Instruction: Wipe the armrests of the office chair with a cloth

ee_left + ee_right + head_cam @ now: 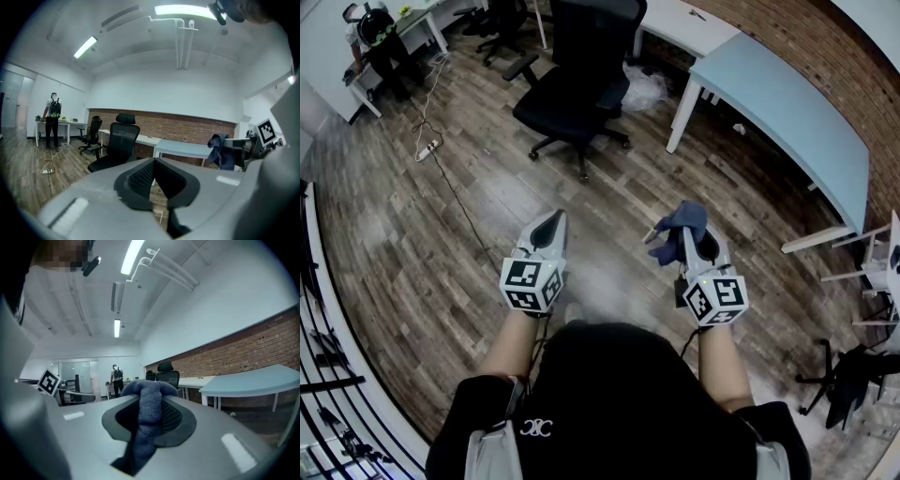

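Though far from office chair (581, 94): right hand-held gripper (688, 242) tight on cloth (679, 221); left hand-held gripper (551, 225) closed, empty

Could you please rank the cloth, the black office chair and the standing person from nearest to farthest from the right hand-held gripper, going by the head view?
1. Cloth: clamped in the right hand-held gripper itself.
2. Black office chair: ahead, mid-room.
3. Standing person: far upper-left corner of the view.

Bright ceiling tubes (186, 10) — fisheye edges, soft focus.
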{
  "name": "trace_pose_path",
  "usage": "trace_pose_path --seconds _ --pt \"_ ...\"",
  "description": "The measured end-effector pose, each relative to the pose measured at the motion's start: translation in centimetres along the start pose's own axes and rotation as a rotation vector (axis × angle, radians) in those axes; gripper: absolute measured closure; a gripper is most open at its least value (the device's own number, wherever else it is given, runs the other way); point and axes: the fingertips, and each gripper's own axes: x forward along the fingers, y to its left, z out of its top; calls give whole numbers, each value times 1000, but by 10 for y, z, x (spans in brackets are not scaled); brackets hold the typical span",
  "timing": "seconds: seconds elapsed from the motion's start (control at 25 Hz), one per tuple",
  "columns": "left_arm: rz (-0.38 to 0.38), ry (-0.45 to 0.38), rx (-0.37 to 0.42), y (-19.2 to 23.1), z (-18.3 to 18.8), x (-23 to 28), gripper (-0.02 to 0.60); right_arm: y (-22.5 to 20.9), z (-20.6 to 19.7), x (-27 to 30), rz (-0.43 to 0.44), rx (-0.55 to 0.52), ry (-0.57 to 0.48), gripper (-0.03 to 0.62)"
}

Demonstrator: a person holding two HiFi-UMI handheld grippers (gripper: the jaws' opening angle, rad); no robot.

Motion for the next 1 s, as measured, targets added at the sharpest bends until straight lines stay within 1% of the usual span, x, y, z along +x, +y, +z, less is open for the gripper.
trace_pose_path --seconds 0.16,0.44,0.6,0.84,1.0 --pt "-1 15 -17 -2 -3 -2 575 1 -2 -4 -5 11 19 523" --pt "11 17 -34 16 0 -5 575 8 1 6 -4 54 -9 522" --pt "12 16 -48 21 0 -6 575 13 1 7 -4 47 -13 519" --pt "5 24 -36 22 -1 -3 575 18 -3 12 3 35 8 519" --pt "8 28 -44 23 -5 -6 575 24 -9 12 12 25 28 517"
